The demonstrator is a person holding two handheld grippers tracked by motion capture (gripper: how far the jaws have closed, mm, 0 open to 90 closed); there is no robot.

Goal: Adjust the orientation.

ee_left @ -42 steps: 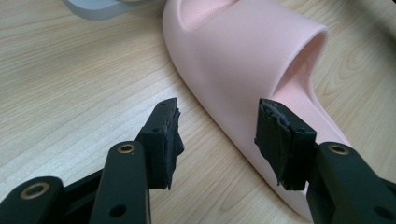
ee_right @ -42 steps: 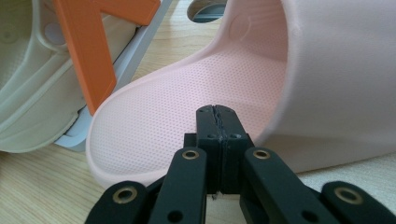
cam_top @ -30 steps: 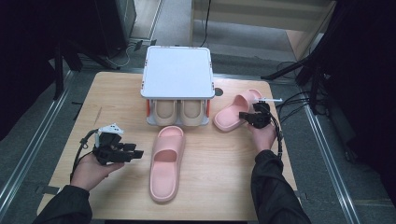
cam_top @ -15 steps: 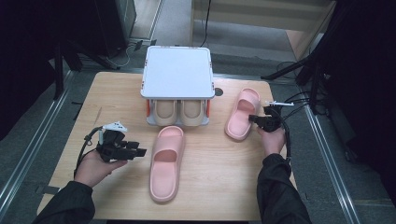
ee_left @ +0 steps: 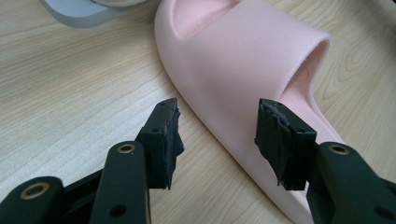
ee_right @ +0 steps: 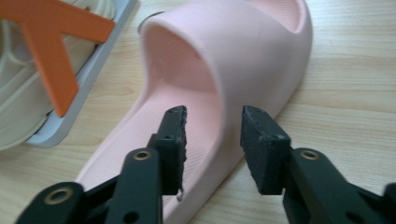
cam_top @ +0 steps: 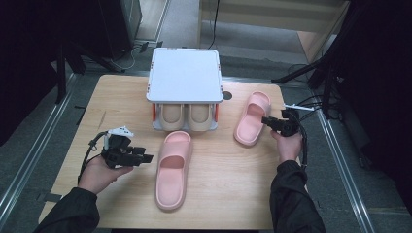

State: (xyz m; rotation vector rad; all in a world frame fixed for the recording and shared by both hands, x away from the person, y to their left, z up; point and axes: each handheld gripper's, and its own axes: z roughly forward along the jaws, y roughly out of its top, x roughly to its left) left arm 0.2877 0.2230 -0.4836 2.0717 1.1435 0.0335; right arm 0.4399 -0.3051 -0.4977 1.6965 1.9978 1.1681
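Slippers, pink, two on the bench point(cam_top: 97, 102), both placed relative to the white shoe rack point(cam_top: 184, 75). First slipper point(cam_top: 174, 167) lies just in front of the rack, toe end near the rack's base. Second slipper point(cam_top: 252, 118) lies just right of the rack, tilted. A beige pair point(cam_top: 187, 116) sits inside the rack's lower shelf.

Left tongs point(cam_top: 141, 158) — jaws apart, holding nothing, just left of the first slipper, well in front of the rack. Right tongs point(cam_top: 266, 121) — jaws apart, straddling the outer edge of the second slipper, not clamped on it.
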